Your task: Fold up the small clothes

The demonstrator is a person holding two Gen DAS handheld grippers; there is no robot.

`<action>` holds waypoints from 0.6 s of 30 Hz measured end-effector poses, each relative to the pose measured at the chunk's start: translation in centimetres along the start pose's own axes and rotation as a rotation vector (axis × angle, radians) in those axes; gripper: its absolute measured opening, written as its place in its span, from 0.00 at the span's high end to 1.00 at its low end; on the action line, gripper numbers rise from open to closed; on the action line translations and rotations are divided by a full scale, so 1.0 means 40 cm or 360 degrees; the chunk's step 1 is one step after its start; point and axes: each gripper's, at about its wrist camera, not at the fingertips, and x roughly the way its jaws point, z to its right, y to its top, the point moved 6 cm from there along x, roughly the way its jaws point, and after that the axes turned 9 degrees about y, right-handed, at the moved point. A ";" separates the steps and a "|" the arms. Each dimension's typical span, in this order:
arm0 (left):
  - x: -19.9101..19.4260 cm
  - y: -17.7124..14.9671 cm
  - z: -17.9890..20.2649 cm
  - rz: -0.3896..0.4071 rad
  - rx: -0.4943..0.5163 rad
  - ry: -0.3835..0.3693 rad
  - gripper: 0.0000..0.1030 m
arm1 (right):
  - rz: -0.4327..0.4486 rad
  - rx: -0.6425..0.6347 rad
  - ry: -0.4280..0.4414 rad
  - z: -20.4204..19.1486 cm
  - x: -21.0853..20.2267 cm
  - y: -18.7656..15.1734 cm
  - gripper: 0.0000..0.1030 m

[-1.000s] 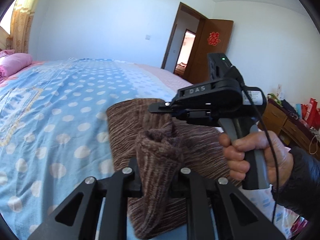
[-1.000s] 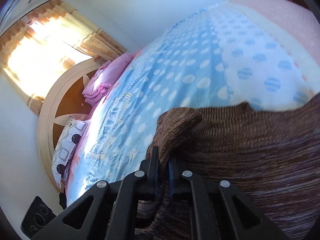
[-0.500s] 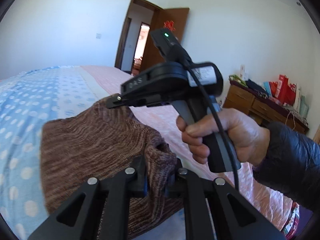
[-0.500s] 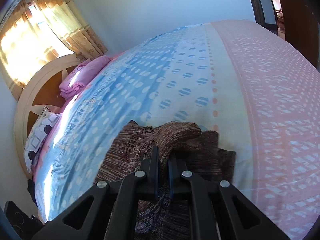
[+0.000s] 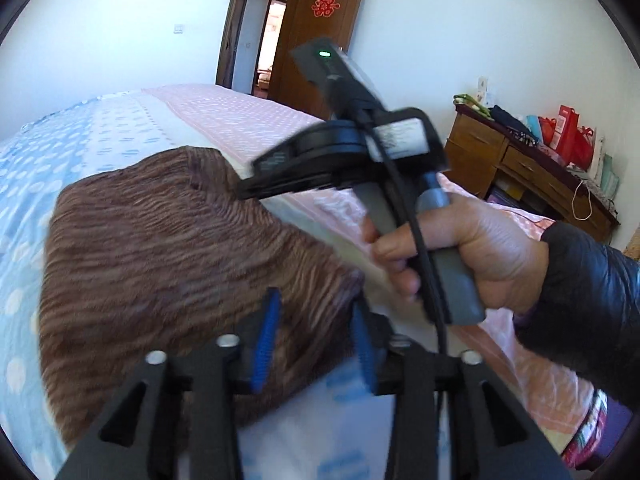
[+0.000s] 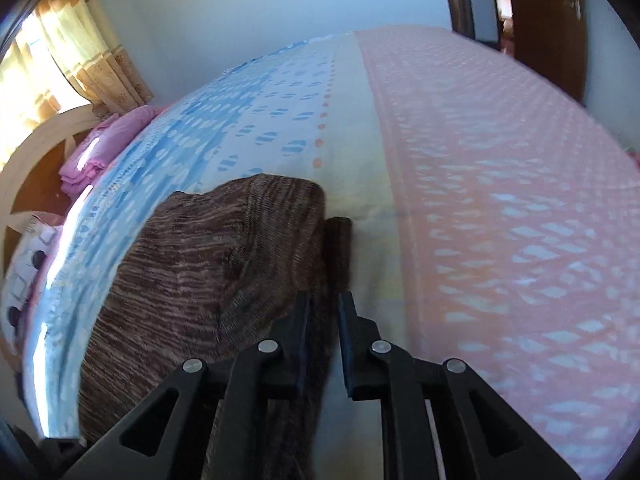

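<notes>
- Left gripper (image 5: 316,336): jaws now spread, blue pads bare, nothing between them. Half a second ago they were pinched on a bunched edge of the brown striped knitted garment (image 5: 168,256); we read this as a release.
- Right gripper (image 6: 323,340): jaws slightly parted with a narrow gap; the knit lies below and beside them. They clamped fabric before, so this too looks like letting go, though contact cannot be ruled out.
- Garment now lies doubled over on the blue polka-dot and pink bedspread (image 6: 500,184), a darker under-layer peeking out at its far edge. We judge one fold laid down.
- Hard to make out: motion blur in the left view; the garment's near edge is hidden behind both grippers' frames, so edge alignment is unverifiable.
</notes>
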 end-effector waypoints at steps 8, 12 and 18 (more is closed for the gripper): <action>-0.149 -0.031 -0.140 0.0115 -0.0222 0.0161 0.35 | 0.0158 -0.0209 0.0190 -0.188 -0.198 -0.121 0.88; -0.133 0.012 -0.222 0.0075 -0.0320 0.0425 0.35 | 0.0117 -0.0249 0.0125 -0.245 -0.160 -0.156 0.88; -0.041 0.005 -0.306 -0.0102 -0.0339 0.0739 0.35 | -0.0054 -0.0031 0.0140 -0.178 -0.059 -0.252 0.88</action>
